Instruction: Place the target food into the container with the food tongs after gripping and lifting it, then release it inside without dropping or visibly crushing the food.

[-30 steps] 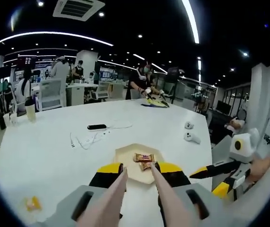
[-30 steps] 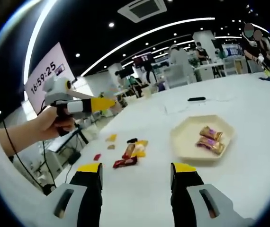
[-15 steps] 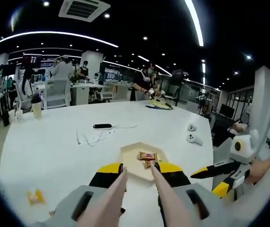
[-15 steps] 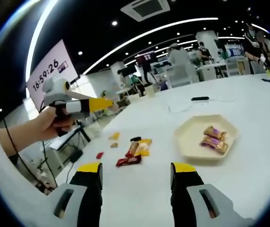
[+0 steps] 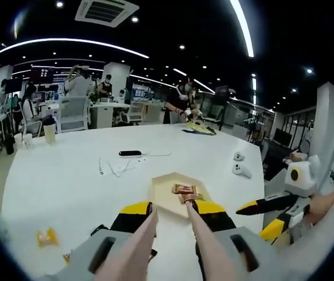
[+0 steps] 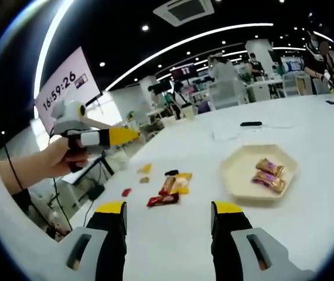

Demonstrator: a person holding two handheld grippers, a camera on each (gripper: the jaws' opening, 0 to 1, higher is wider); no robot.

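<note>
Left gripper view: raised above the white table (image 5: 61,187), looking forward and down along its own jaws at the hexagonal tray (image 5: 166,188) close ahead. Right gripper view: also lifted, facing across the same table from the side, tray (image 6: 237,170) farther off. Shared: table, tray, wrapped snacks (image 6: 268,174), background office.

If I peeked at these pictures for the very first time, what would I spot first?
Probably the pale six-sided tray on the big white table, with two wrapped snacks lying in it. Beside the tray, a little heap of loose wrapped snacks lies scattered on the table. In the left gripper view, long pale tongs reach out toward the tray.
</note>
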